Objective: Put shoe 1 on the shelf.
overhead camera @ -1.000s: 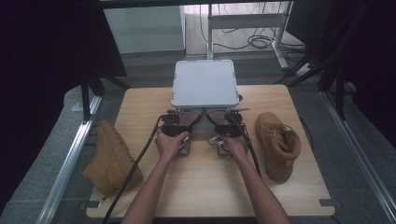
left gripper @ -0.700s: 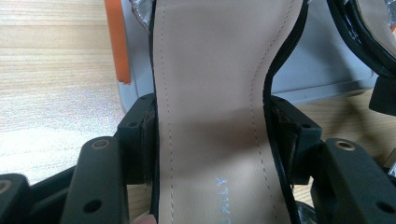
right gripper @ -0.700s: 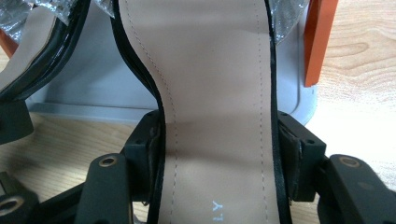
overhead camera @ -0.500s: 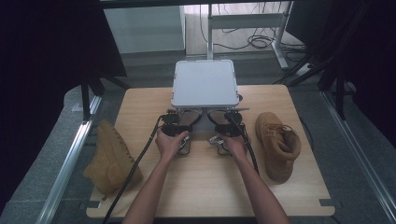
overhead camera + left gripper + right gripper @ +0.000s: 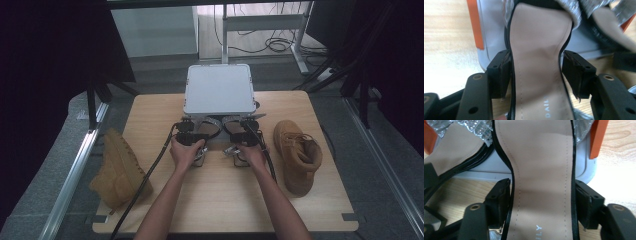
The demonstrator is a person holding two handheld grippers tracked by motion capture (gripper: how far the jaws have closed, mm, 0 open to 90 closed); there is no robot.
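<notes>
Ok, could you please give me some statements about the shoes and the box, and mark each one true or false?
1. The grey box has its lid closed. True.
2. Both tan boots stand upright. False: the right boot stands, and the left boot lies tipped at the table's left edge.
3. The sandal has a beige insole. True.
4. The sandals lie behind the box. False: they lie in front of it, nearer the person.
5. The left gripper has the sandal's sole between its jaws. True; the jaws have just been opening.
</notes>
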